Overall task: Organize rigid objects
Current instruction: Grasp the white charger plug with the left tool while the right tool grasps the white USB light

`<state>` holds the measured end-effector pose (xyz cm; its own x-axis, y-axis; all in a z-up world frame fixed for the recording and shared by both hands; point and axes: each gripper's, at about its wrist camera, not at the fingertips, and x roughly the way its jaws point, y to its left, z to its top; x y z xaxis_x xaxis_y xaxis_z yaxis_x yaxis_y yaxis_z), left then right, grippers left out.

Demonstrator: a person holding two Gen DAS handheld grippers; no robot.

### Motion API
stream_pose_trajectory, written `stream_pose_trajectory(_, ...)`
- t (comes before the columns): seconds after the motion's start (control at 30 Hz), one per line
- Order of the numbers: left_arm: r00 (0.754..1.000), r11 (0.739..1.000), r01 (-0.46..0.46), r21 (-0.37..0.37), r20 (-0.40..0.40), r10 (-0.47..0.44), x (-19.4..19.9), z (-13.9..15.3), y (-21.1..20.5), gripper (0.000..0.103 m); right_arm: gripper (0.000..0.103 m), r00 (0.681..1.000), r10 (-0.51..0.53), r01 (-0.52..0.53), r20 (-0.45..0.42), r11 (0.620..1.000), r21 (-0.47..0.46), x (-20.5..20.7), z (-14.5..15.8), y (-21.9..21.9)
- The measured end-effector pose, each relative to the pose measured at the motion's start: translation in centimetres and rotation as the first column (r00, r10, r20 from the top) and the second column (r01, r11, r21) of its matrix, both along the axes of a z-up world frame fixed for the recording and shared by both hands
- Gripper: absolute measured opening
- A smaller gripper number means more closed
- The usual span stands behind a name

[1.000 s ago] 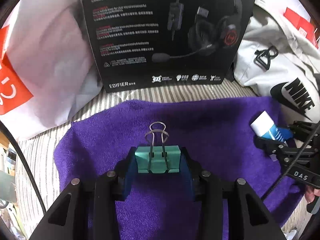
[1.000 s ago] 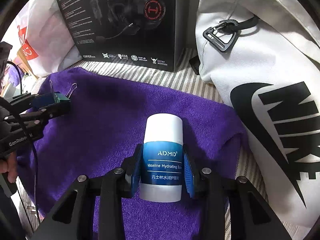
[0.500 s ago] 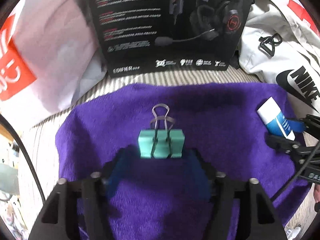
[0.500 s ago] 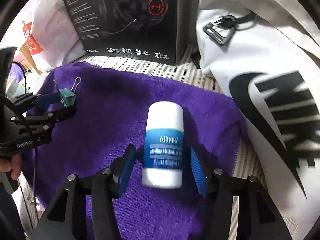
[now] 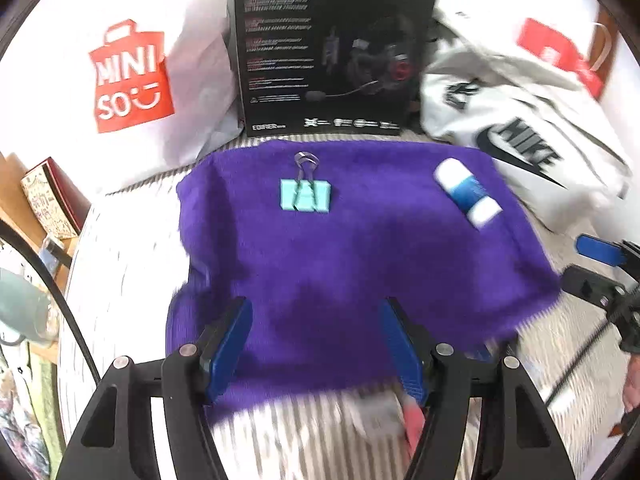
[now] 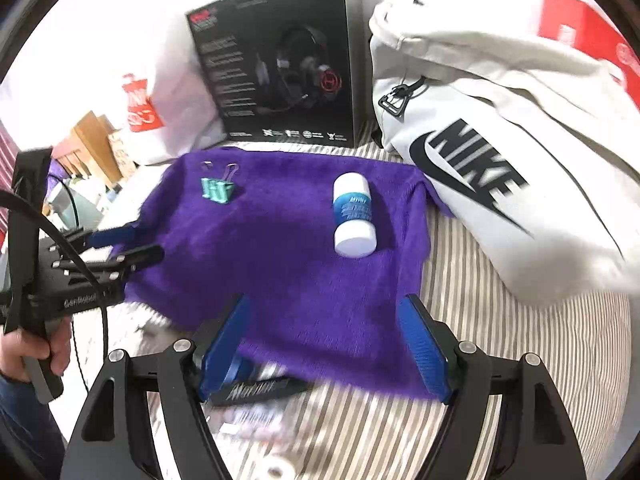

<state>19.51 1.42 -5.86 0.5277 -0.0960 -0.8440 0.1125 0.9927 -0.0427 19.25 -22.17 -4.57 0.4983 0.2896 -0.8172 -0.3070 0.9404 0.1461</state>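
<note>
Left gripper is sitting with its blue-padded fingers spread wide, nothing between them, hovering over the near edge of the fuzzy purple towel. Right gripper is likewise standing apart and empty over the same towel's near edge.

Teal metal binder clip with silver wire handles is lying on the far-left part of the towel, handles pointing toward the black headset box. White cylindrical tube with a blue label is lying on its side on the far-right part of the towel, well apart from the clip. Neither item is touching a gripper.

Towel is lying spread on a striped grey-and-white bed cover. The box is standing upright just behind the towel. White shopping bag with a red logo is sitting left of the box; white bag with a black Nike logo is sitting to the right, just beside the towel's corner.

A hand is gripping the left gripper's handle in the right wrist view.
</note>
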Motion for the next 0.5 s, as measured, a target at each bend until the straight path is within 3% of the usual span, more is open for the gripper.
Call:
stream_pose_trajectory(0.2, 1.0, 0.999, 0.006, -0.05, 0.013, -0.005, -5.5, -0.6, -0.7, 0.066, 0.077, 0.998, -0.048, 0.049, -0.028, 0.998, 0.026, -4.6, -0.5, -1.8)
stream_pose_trajectory(0.4, 1.0, 1.0, -0.027, -0.016, 0.004, 0.027, -6.3, -3.8, -1.4, 0.066, 0.077, 0.993, -0.097, 0.101, -0.072, 0.994, 0.043, -7.9, -2.0, -3.9)
stream_pose_trajectory(0.5, 0.998, 0.997, -0.061, -0.041, -0.001, 0.061, -6.1, -5.0, -0.4, 0.063, 0.077, 0.989, -0.113, 0.116, -0.09, 0.993, 0.025, -9.5, -2.8, -5.0)
